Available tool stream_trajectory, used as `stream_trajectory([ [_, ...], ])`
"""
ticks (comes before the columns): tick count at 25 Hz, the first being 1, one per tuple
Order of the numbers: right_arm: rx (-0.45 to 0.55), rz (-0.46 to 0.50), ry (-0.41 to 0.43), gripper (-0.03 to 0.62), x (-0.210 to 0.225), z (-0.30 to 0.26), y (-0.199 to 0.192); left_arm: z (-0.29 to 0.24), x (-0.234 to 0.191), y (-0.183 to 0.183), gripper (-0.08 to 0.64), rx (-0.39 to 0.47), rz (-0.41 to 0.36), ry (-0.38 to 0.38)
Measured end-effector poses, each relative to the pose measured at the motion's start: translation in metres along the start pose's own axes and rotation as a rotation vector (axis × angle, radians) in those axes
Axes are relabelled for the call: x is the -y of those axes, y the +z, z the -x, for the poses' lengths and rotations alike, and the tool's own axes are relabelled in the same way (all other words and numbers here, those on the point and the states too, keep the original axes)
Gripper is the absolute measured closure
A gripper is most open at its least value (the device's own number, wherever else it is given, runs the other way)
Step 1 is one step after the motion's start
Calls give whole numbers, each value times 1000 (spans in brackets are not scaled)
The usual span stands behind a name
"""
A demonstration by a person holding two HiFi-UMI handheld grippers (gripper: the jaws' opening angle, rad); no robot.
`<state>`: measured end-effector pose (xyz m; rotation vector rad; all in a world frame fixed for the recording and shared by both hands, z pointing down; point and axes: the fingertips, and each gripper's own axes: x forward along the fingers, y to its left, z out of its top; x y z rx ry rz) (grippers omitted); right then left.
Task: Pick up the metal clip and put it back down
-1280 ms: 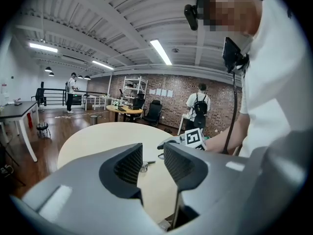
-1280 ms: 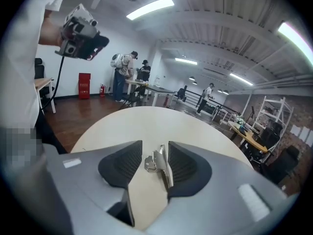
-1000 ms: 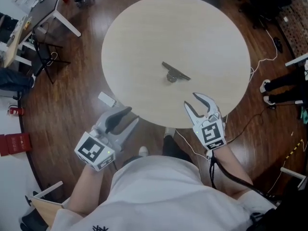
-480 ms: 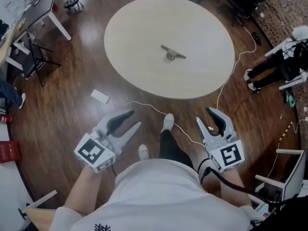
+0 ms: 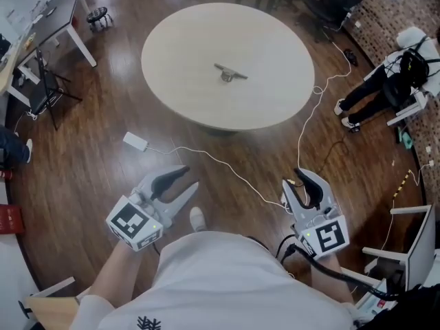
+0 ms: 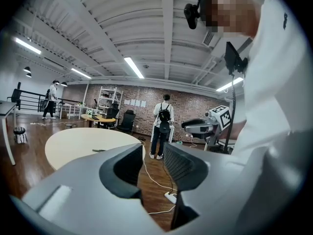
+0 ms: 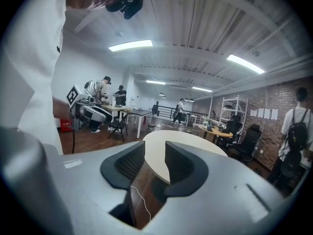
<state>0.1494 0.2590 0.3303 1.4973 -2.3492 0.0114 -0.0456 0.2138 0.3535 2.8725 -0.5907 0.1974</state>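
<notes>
The metal clip [image 5: 229,72] lies near the middle of the round pale table [image 5: 275,102], far ahead of both grippers. In the left gripper view the clip [image 6: 98,151] is a thin dark strip on the table [image 6: 68,143]. My left gripper [image 5: 184,179] hangs over the wooden floor, open and empty. My right gripper [image 5: 300,182] is also over the floor, its jaws closing with nothing between them. In their own views the left gripper [image 6: 152,165] and the right gripper [image 7: 155,168] each show a clear gap. The right gripper view shows the table [image 7: 186,143] beyond the jaws.
A white power strip [image 5: 135,141] and a white cable [image 5: 227,167] lie on the floor between me and the table. A seated person [image 5: 385,81] is at the right, and a desk [image 5: 55,19] stands at the upper left. A person with a backpack [image 6: 161,126] stands past the table.
The table and clip have drawn away as the person stepped back. Both grippers went from the table's edge to over the floor. The right jaws look narrower.
</notes>
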Motion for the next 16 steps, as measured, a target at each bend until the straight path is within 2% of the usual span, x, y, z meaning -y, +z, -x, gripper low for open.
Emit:
stream_trajectory([
  [9,11,-11,4,466,16,88,-34,-40,97,-1,426,-2,-20,-9],
  [16,49,34,58,471,38,135,-52,-49,153,-3,433,9,5,125],
])
